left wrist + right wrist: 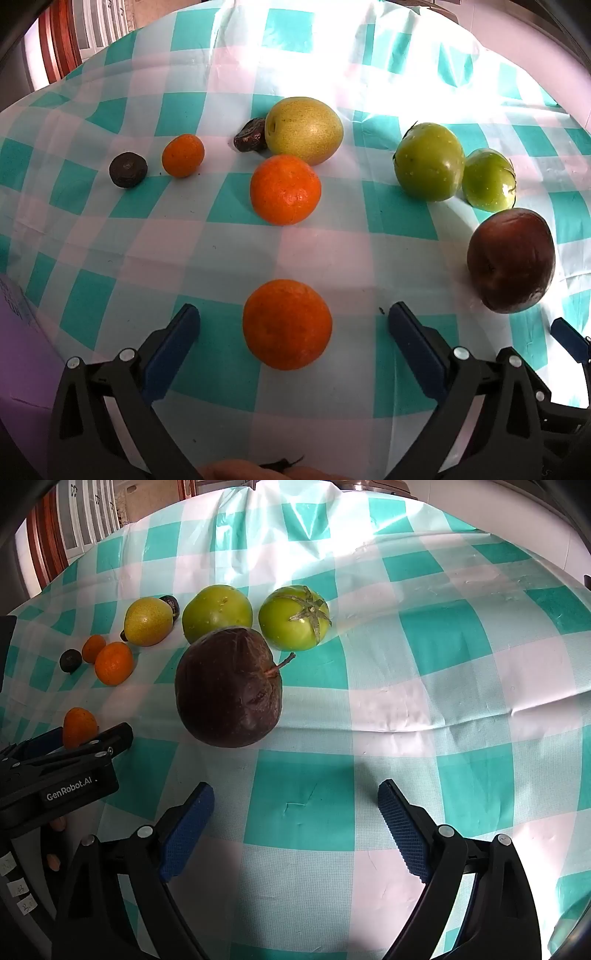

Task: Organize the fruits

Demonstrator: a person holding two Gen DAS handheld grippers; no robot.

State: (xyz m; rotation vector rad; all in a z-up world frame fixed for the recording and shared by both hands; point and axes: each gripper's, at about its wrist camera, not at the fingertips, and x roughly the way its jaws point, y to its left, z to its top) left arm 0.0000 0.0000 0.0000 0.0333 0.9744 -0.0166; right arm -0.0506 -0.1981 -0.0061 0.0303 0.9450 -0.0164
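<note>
Fruits lie on a teal-and-white checked tablecloth [332, 251]. My left gripper [291, 314] is open, with an orange [287, 324] between its fingers, untouched. Beyond it lie a second orange [285, 189], a small orange [183, 155], a yellow pear [304, 130], two dark small fruits [127, 169] [251, 136], two green tomatoes [428, 161] [488, 180] and a dark brown apple [511, 260]. My right gripper [295, 797] is open and empty, just short of the brown apple [228, 687]. The green tomatoes [217, 612] [294, 617] lie behind it.
The left gripper's body [62, 771] shows at the left of the right wrist view, around the near orange [79, 726]. The cloth is wrinkled at the right [480, 709]. A wooden chair [59, 44] stands beyond the table's far left edge.
</note>
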